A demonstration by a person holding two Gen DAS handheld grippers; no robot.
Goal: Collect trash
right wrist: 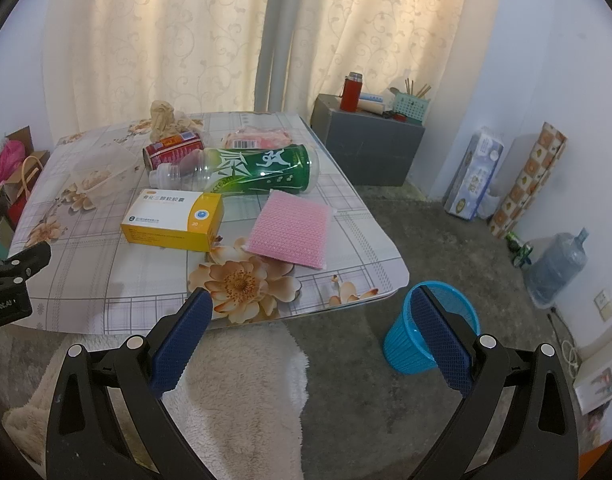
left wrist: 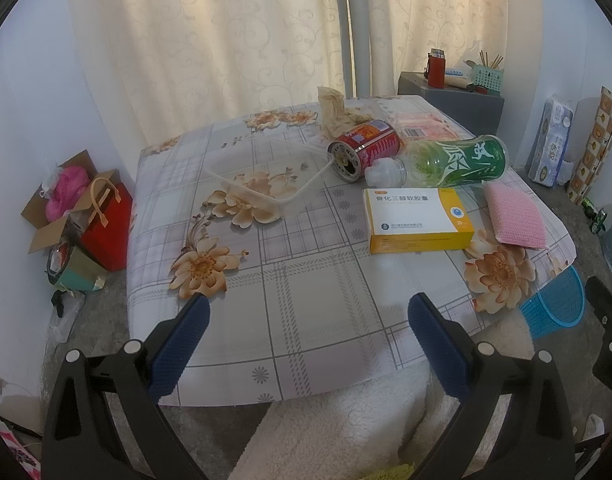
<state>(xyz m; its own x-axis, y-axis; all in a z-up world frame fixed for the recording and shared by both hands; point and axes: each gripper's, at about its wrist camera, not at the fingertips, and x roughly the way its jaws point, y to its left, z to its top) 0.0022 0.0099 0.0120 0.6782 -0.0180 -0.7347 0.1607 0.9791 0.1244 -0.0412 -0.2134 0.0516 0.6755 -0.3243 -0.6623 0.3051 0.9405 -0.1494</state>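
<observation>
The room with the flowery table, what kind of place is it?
Probably a room in someone's home. Long patterned curtains hang behind the low table, a fluffy rug lies on the floor, and a big water jug and a pack of tissue rolls stand by the wall.

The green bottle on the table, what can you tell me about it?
The green bottle is clear plastic with a green label bearing white characters and a running figure. It looks empty, has no cap, and lies on its side on the floral tablecloth. Its neck reaches the red can; no tool holds it.
</observation>
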